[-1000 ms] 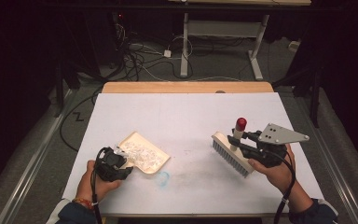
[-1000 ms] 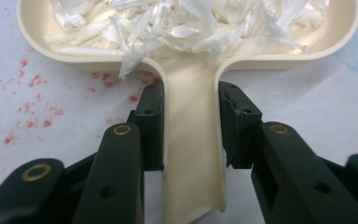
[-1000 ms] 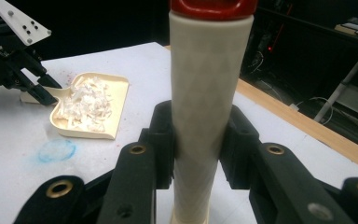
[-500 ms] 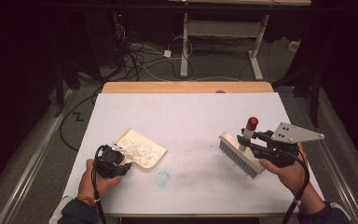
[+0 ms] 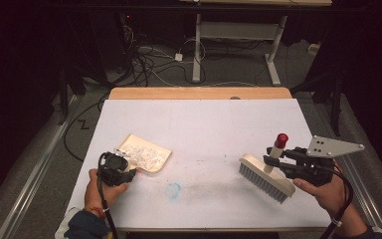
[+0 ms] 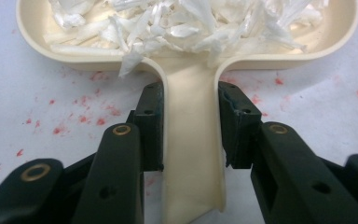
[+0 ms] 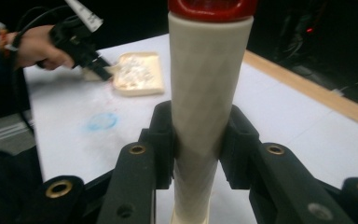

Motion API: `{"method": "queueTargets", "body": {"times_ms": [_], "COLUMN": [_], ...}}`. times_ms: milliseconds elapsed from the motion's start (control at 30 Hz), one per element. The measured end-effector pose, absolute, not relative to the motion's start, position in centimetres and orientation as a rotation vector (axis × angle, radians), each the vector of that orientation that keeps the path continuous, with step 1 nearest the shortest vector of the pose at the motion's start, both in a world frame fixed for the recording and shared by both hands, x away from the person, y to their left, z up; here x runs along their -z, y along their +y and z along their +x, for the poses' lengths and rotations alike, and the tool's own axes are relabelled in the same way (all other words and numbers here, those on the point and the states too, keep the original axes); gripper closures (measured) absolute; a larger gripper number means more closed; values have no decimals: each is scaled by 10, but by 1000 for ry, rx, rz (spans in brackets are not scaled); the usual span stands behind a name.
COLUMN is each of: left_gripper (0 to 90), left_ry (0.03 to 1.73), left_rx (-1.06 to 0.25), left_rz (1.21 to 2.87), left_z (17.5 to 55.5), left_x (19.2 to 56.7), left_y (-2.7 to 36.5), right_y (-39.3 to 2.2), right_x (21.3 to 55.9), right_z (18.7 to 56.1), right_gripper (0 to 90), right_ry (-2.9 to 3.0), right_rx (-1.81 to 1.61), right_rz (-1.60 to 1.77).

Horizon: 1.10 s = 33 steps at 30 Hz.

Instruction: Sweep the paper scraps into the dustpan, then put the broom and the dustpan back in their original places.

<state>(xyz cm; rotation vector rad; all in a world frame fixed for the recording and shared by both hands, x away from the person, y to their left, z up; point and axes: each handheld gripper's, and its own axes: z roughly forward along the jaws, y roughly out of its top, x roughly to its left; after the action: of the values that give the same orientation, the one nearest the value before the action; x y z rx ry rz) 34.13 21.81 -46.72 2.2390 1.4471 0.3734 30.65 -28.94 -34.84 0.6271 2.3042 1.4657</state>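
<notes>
White table (image 5: 199, 124) stained; cables (image 5: 149, 59) litter dark floor.

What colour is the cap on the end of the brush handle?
Red; the cap on the cream brush handle shows best in the high view.

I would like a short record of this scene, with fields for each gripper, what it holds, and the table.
left gripper: shut on dustpan handle
dustpan: cream, on table, holds white paper shreds
right gripper: shut on brush handle
brush: cream, red-tipped handle, bristles toward table
table: white top, blue smudge near front edge
</notes>
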Motion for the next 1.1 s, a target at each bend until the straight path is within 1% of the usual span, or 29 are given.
{"method": "queueTargets", "body": {"times_ms": [300, 567, 700, 767, 933, 1000, 1100], "left_gripper": [634, 631, 628, 616, 546, 504, 475], "left_ry": [1480, 1483, 1480, 1478, 1470, 1457, 1411], "left_rx": [-397, -416, -417, -412, -413, -397, -381], "left_rz": [2197, 2194, 2193, 2188, 2186, 2179, 2178], "left_z": [354, 356, 356, 354, 350, 347, 343], "left_x": [468, 468, 469, 469, 471, 471, 472], "left_y": [212, 207, 205, 203, 194, 191, 184], "right_y": [-291, -292, -294, -295, -297, -298, -297], "right_x": [355, 364, 364, 362, 363, 363, 362], "right_z": [298, 308, 310, 313, 328, 336, 349], "right_gripper": [700, 698, 693, 679, 647, 632, 609], "right_ry": [2424, 2475, 2466, 2449, 2416, 2402, 2379], "right_rx": [-1455, -1419, -1394, -1359, -1313, -1292, -1272], "right_rz": [577, 594, 602, 622, 673, 704, 747]}}
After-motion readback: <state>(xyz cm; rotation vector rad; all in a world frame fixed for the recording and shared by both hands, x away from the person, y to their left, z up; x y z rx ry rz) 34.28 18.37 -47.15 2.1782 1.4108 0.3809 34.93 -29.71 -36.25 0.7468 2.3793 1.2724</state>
